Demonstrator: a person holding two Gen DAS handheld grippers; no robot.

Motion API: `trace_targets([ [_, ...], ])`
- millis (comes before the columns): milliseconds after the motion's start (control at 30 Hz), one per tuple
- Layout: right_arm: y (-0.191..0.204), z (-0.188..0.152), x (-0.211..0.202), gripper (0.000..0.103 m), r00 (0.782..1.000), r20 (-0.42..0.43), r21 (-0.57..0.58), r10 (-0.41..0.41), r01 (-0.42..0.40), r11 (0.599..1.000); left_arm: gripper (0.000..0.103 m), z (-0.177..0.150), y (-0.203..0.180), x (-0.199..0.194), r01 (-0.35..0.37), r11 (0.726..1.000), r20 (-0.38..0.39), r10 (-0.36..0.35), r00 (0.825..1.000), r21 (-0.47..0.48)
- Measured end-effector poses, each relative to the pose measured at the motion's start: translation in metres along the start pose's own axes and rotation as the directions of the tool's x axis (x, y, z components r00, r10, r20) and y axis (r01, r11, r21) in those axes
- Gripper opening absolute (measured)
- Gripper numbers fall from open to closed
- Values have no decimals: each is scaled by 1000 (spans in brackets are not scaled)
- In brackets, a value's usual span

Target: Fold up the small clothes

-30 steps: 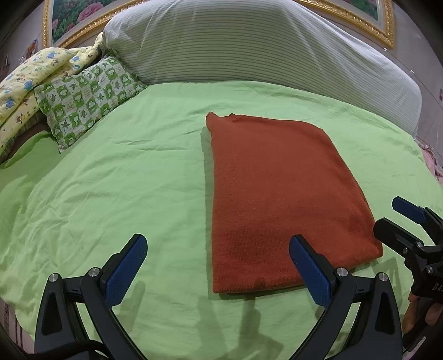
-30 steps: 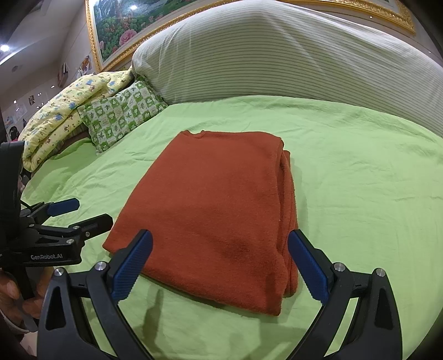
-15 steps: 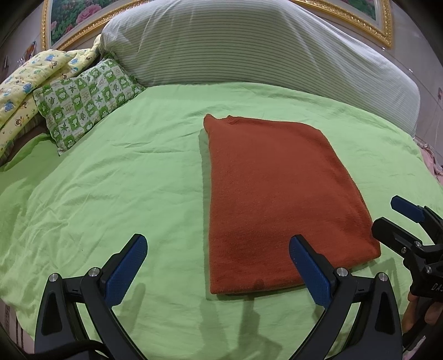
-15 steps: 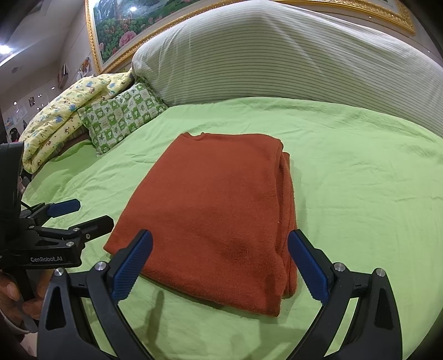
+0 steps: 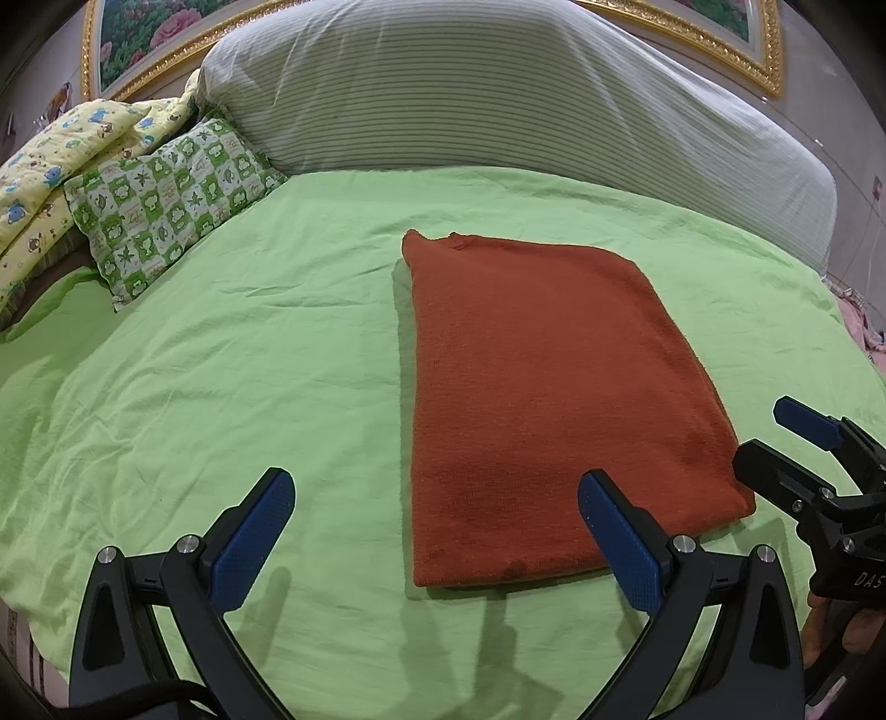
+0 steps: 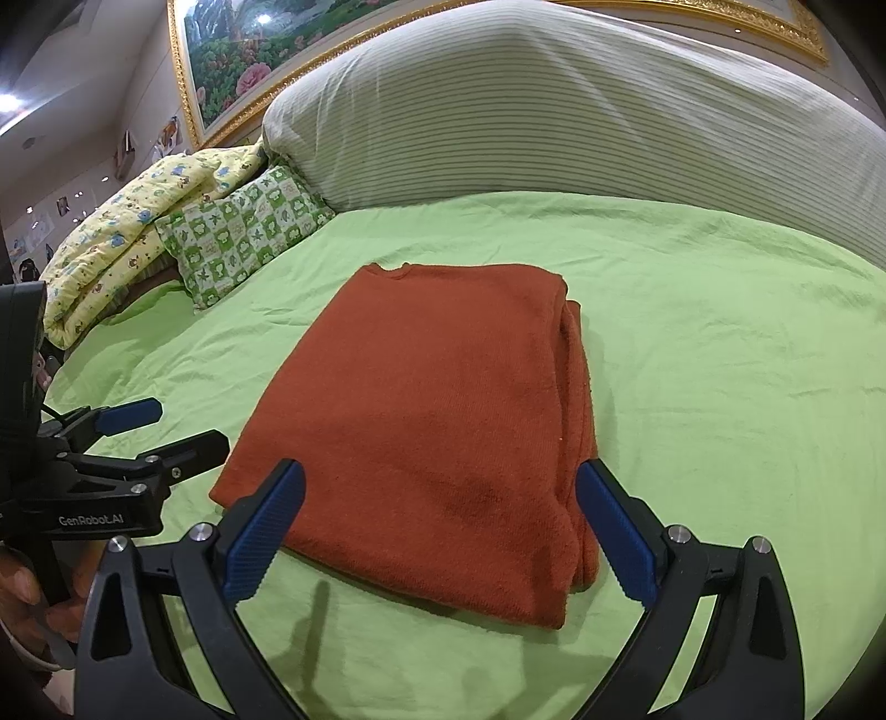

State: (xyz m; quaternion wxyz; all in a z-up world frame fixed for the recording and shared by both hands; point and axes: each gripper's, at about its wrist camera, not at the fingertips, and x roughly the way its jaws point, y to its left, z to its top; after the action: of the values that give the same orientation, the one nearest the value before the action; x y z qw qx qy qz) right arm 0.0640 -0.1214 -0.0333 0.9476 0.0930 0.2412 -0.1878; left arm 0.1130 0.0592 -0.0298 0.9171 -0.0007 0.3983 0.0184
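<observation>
A rust-orange knit garment (image 5: 554, 399) lies folded into a long rectangle on the green bedsheet (image 5: 221, 360). In the right wrist view the garment (image 6: 432, 421) shows stacked layers along its right edge. My left gripper (image 5: 437, 526) hovers open over the sheet just short of the garment's near left corner. My right gripper (image 6: 440, 520) is open above the near edge, holding nothing. Each gripper shows in the other's view: the right gripper (image 5: 786, 443) at the far right, the left gripper (image 6: 166, 426) at the far left.
A large striped pillow (image 5: 498, 94) spans the head of the bed. A green checked cushion (image 5: 171, 199) and a yellow printed quilt (image 5: 50, 160) lie at the back left. A gold-framed picture (image 6: 266, 50) hangs behind. A hand (image 6: 22, 598) holds the left gripper's handle.
Both grippers have drawn back slightly from the garment and stay open. The folded garment has not moved.
</observation>
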Motion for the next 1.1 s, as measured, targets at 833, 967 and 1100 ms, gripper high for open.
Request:
trace_targets([
  [833,6,2,-2,98,1000,7,-9,3,-2,1000,102,1,-3,-3,1,1000,6,-1,1000,0],
  [967,6,2,-2,98,1000,8,-9,3,-3,1000,102,2,-3,-3,4,1000,8,-4,1000,2],
  [1100,6,2,-2,98,1000,7,-8,4,-3,1000,102,2,-2,-4,6,1000,11,-6,1000,3],
])
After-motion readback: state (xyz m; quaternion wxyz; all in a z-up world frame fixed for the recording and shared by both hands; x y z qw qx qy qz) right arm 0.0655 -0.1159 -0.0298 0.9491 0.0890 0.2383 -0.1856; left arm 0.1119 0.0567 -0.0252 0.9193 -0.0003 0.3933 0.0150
